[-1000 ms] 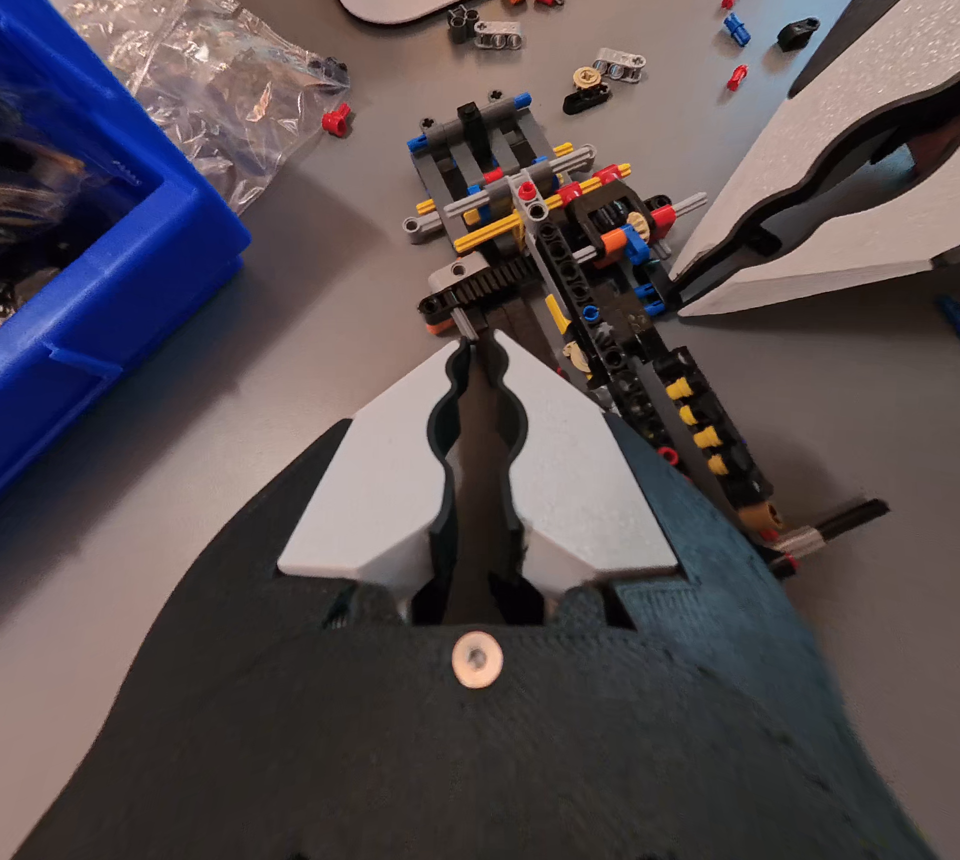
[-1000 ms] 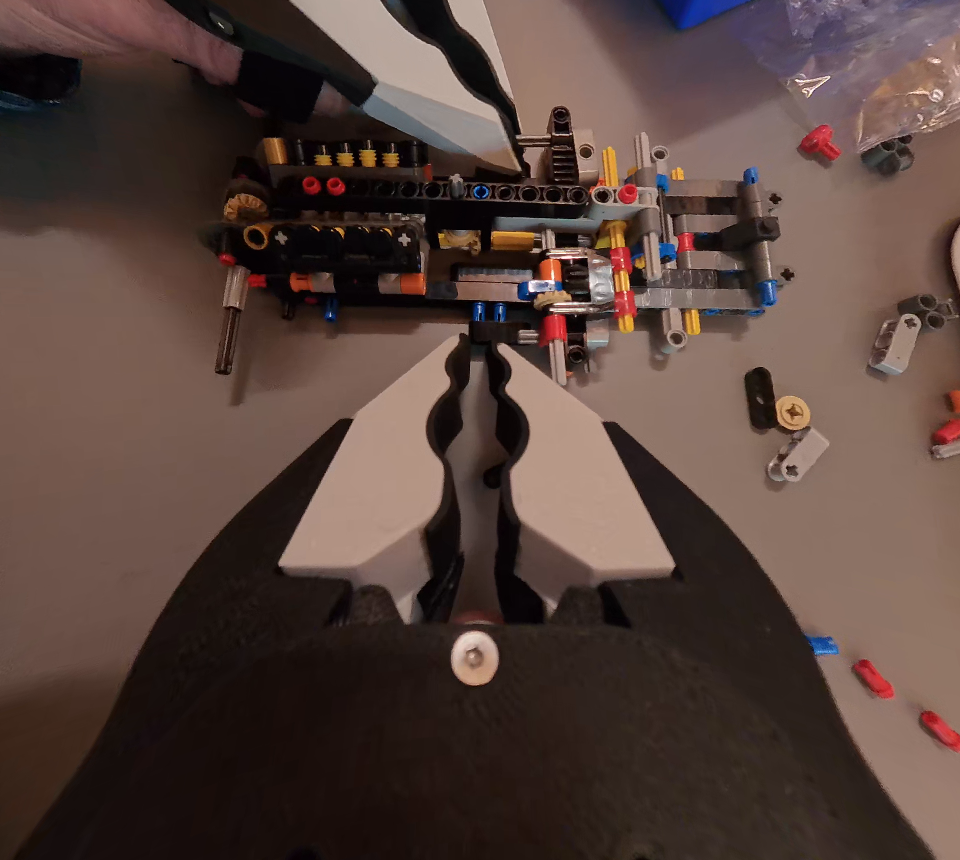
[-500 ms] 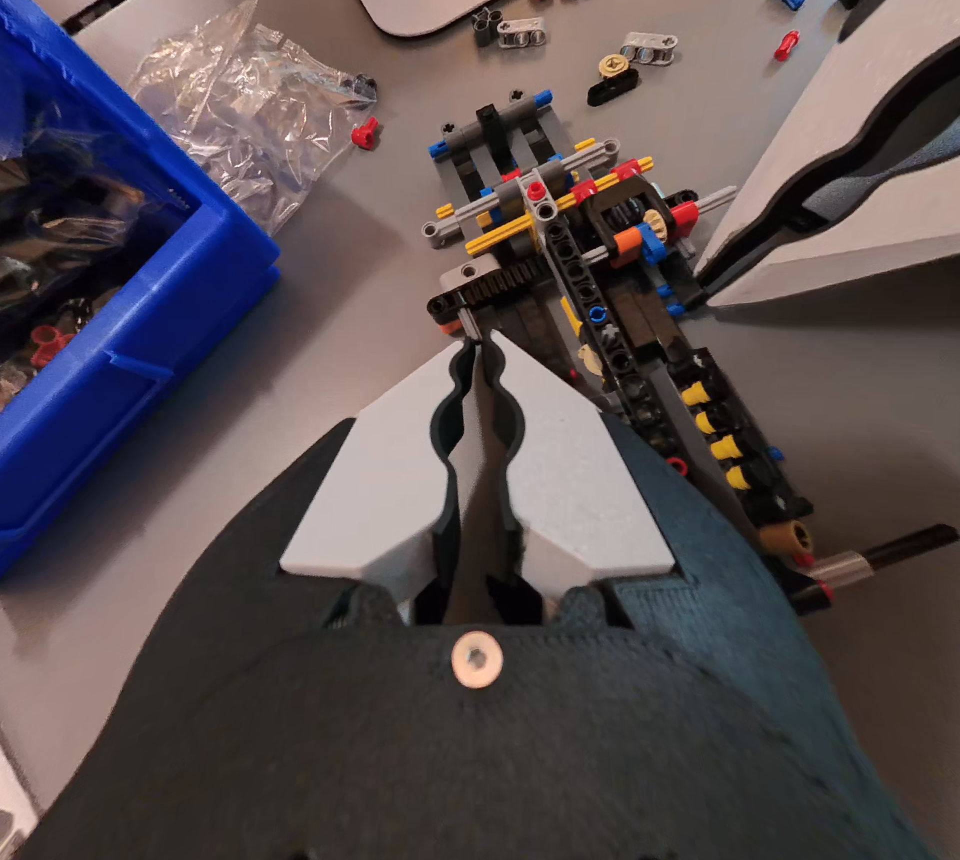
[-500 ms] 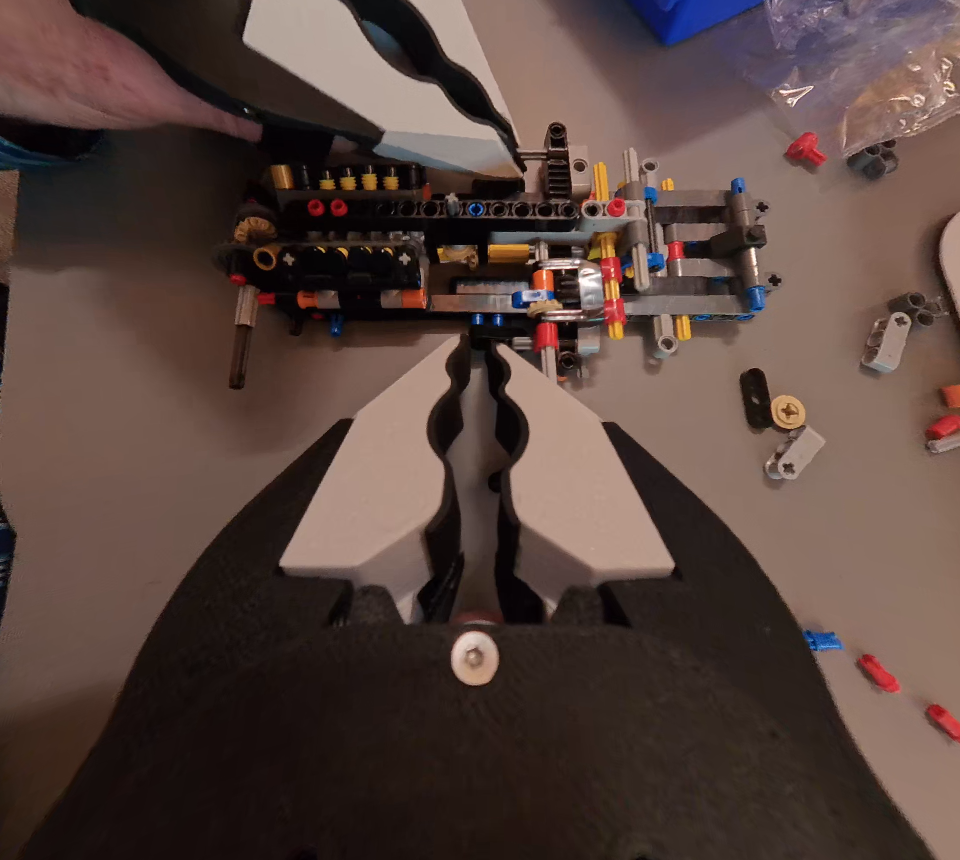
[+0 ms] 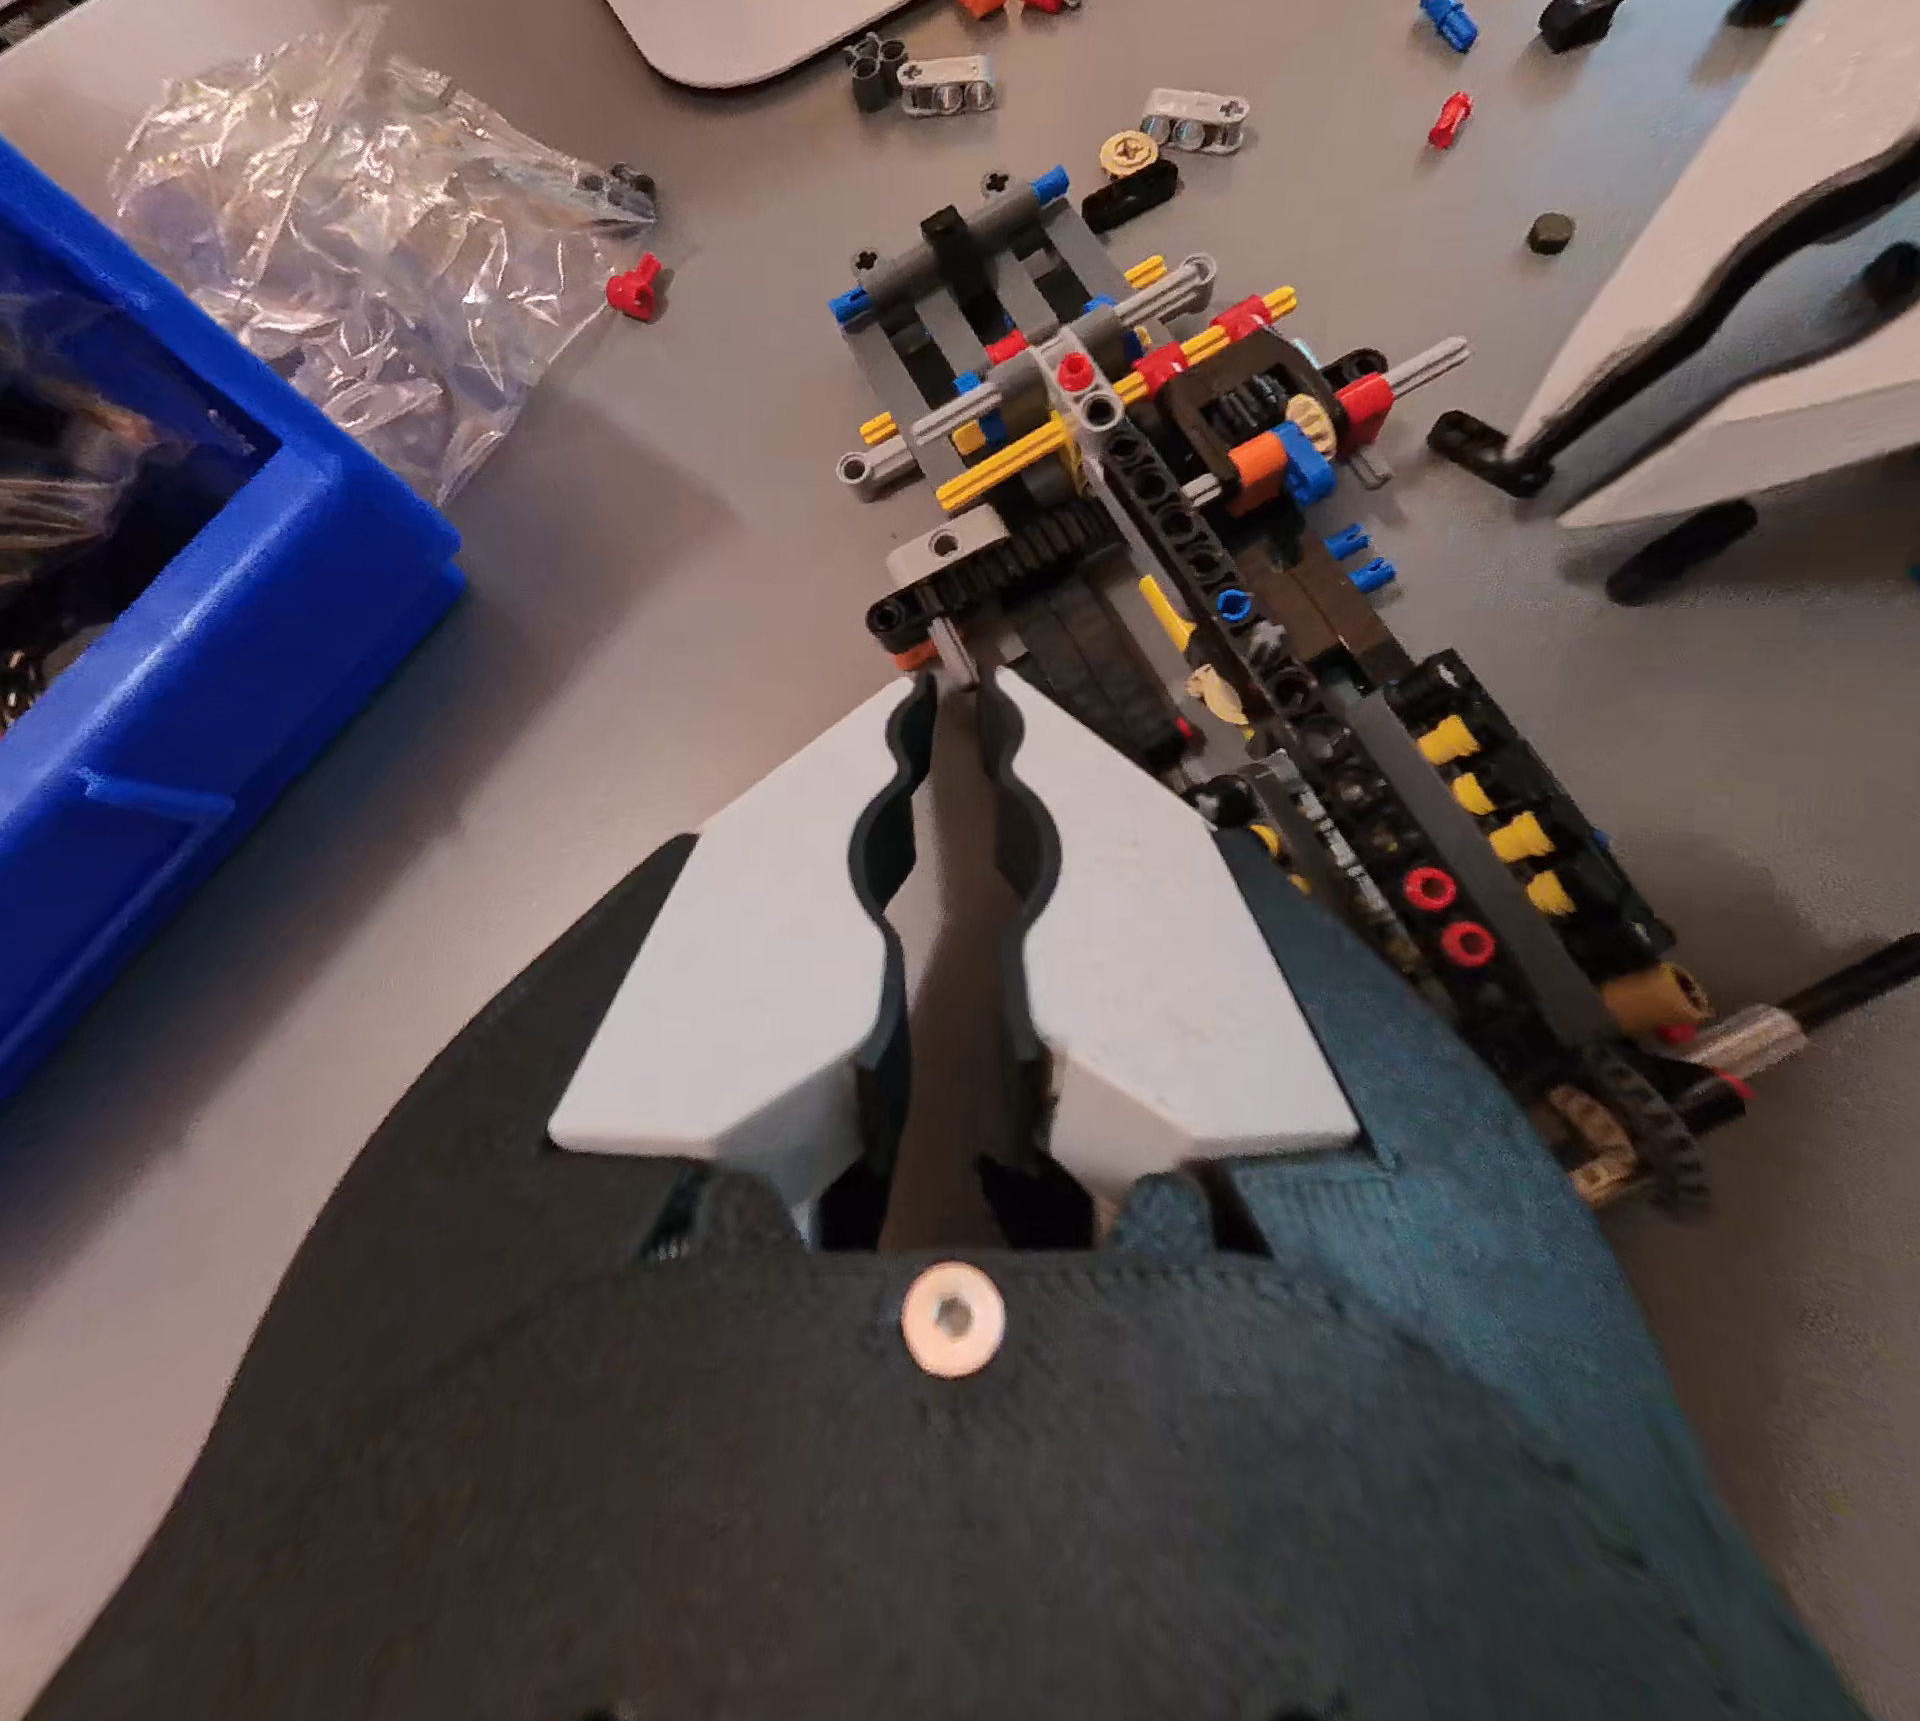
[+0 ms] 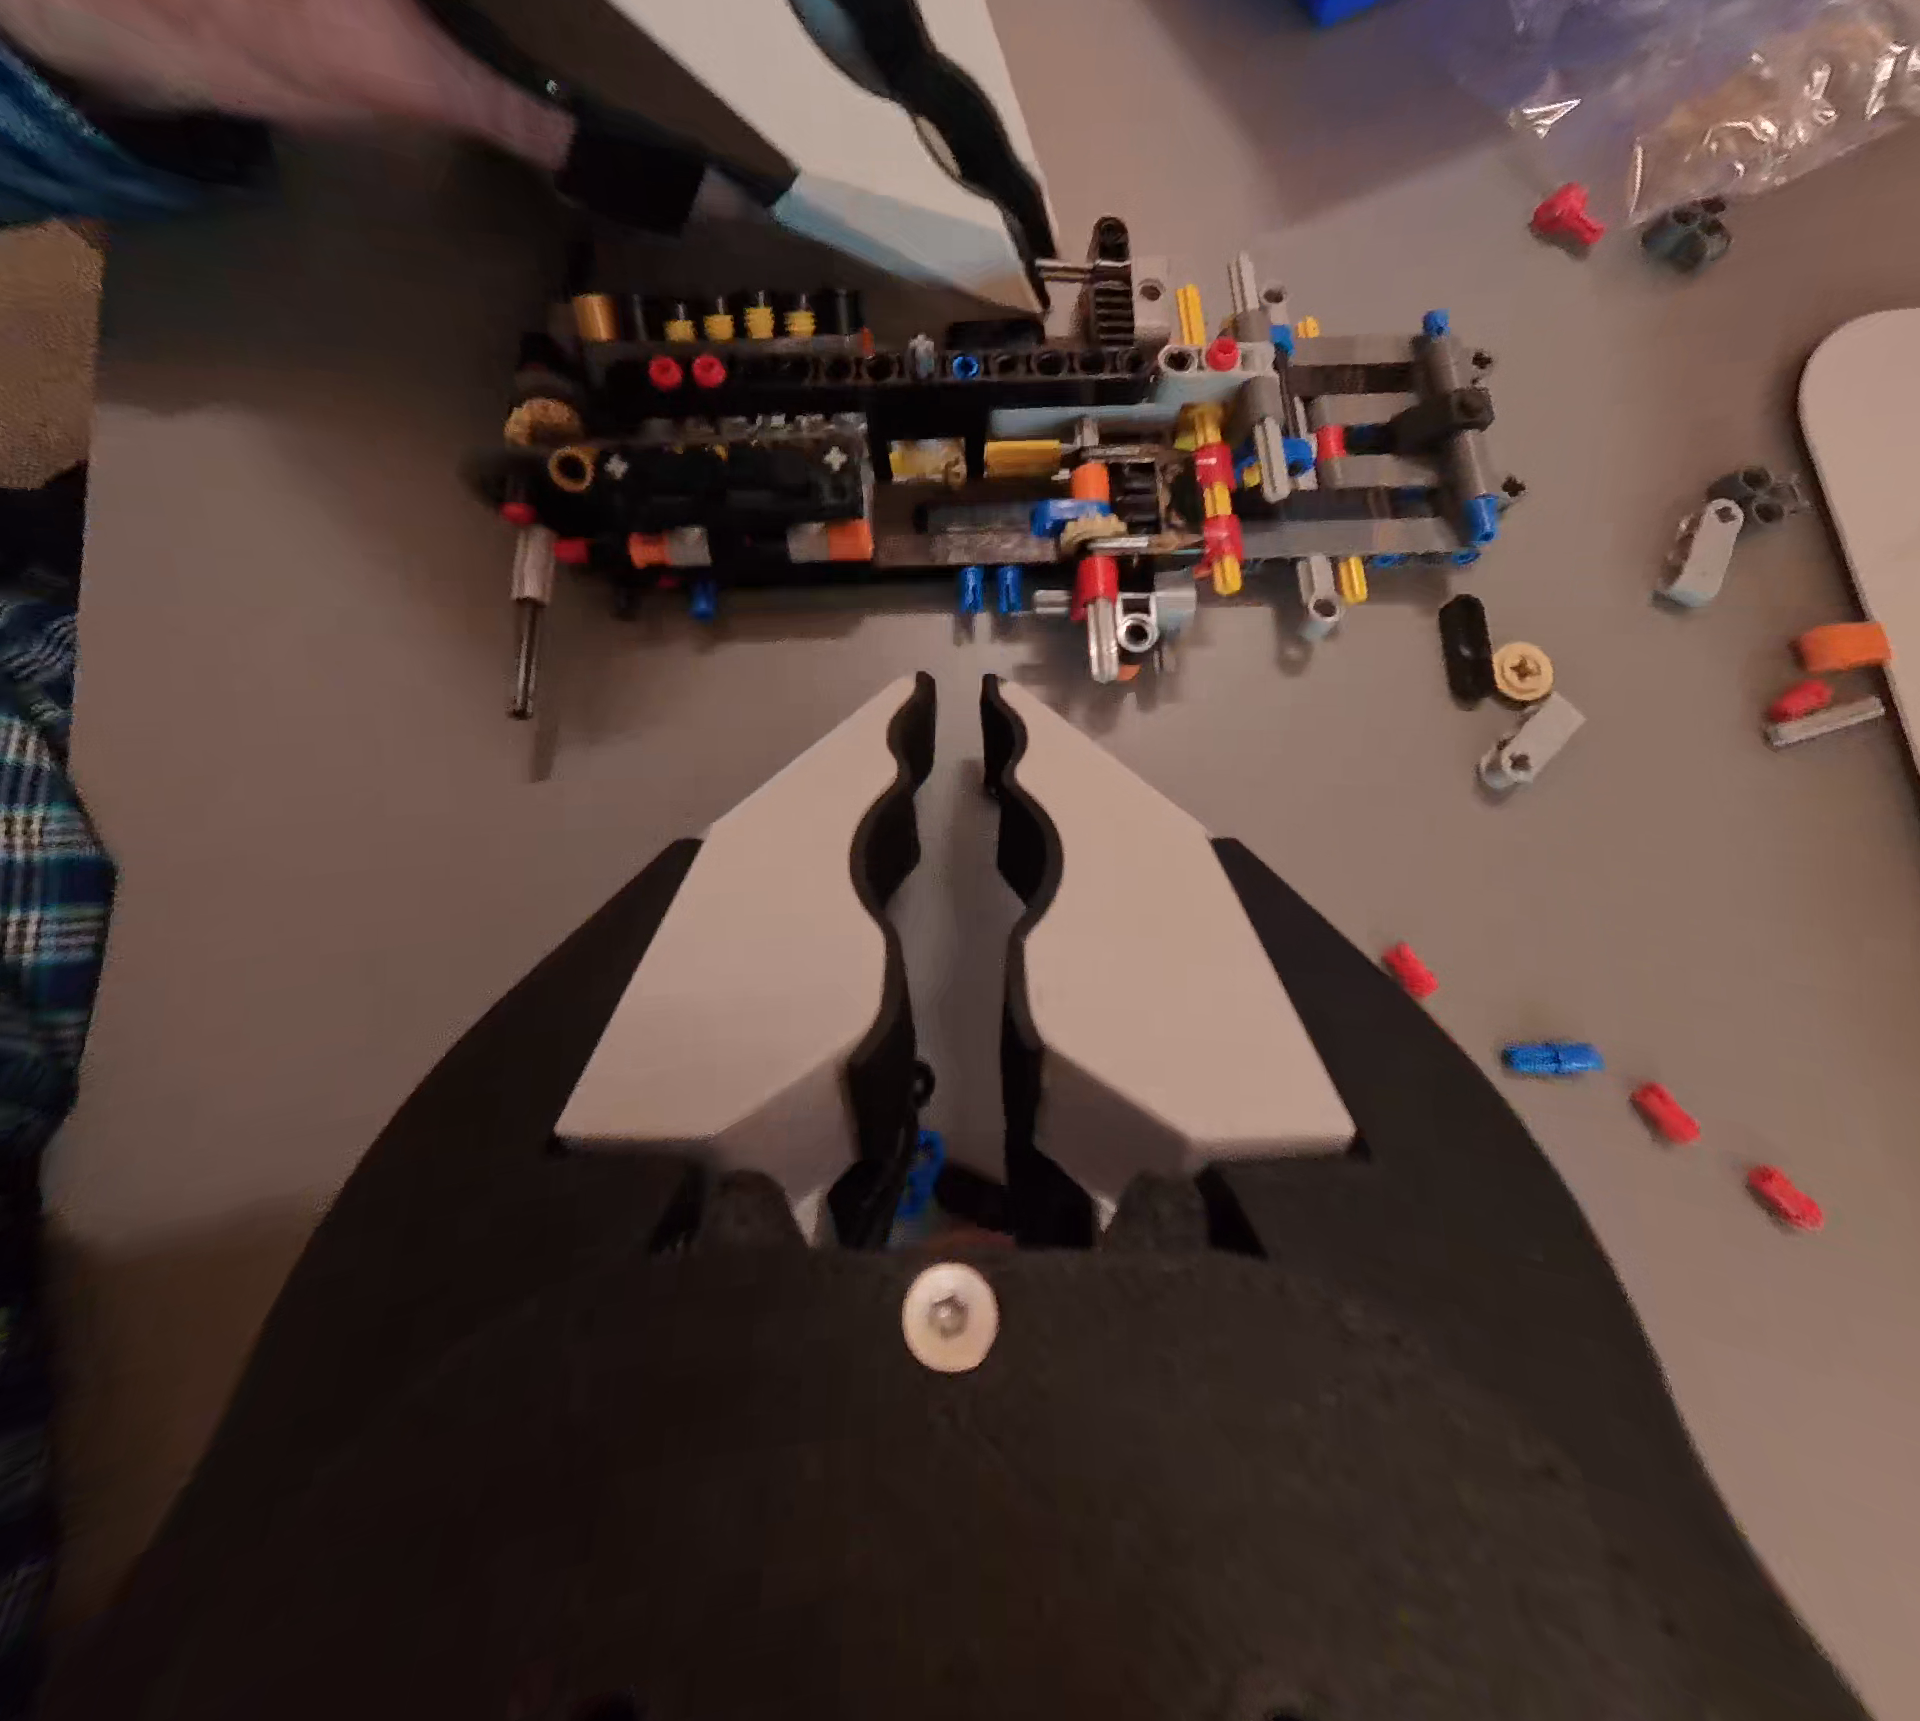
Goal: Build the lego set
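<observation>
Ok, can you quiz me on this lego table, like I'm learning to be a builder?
1. What colour is the plastic storage bin? A red, B blue, C green.
2. True or false: the right gripper has its fingers touching the long multicoloured lego model.
3. Fill the gap: a crinkly clear plastic ____ lies beside the bin.
Key: 1 B. 2 false: bare grey table shows between them. 3 bag.
</observation>
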A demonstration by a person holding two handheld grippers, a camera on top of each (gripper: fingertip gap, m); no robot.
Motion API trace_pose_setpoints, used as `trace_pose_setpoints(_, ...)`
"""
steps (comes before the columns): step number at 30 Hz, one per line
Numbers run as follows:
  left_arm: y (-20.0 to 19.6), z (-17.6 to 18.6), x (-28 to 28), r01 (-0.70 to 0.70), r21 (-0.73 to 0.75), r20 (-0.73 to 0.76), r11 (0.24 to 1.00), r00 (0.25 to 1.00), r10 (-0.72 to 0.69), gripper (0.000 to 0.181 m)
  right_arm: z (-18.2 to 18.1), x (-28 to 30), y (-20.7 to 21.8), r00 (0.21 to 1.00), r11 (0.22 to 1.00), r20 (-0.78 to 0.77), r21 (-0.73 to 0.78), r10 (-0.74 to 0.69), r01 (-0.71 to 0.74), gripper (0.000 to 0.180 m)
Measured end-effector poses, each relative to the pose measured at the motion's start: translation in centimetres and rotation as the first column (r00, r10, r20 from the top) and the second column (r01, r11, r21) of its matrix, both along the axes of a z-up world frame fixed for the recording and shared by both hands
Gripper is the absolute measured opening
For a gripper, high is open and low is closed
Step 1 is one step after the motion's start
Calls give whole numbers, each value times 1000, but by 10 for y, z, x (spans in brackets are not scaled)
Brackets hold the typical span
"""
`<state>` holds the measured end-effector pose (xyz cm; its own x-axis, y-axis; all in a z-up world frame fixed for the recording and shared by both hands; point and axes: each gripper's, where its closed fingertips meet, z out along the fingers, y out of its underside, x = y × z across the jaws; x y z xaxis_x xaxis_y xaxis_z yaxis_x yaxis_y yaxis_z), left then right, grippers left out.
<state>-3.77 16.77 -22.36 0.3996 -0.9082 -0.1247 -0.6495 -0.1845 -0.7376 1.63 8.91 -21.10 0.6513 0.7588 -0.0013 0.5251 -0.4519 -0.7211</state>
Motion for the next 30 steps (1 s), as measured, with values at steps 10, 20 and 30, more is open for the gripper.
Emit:
trace_pose_setpoints(10, -13, 14, -8, 33, -156, 101, 987, 995, -18, 29, -13, 11, -32, 993, 994, 85, -78, 82, -75, 16)
trace_pose_setpoints(20, -34, 34, -4, 73, -149, 142, 986, 988, -52, 29, -17, 7, -29, 979, 997, 187, 7, 79, -82, 7)
trace_pose_setpoints(30, -51, 27, -10, 92, -221, 158, 971, 986, -58, 29, -13, 7, -37, 989, 994, 115, -59, 98, -92, 7)
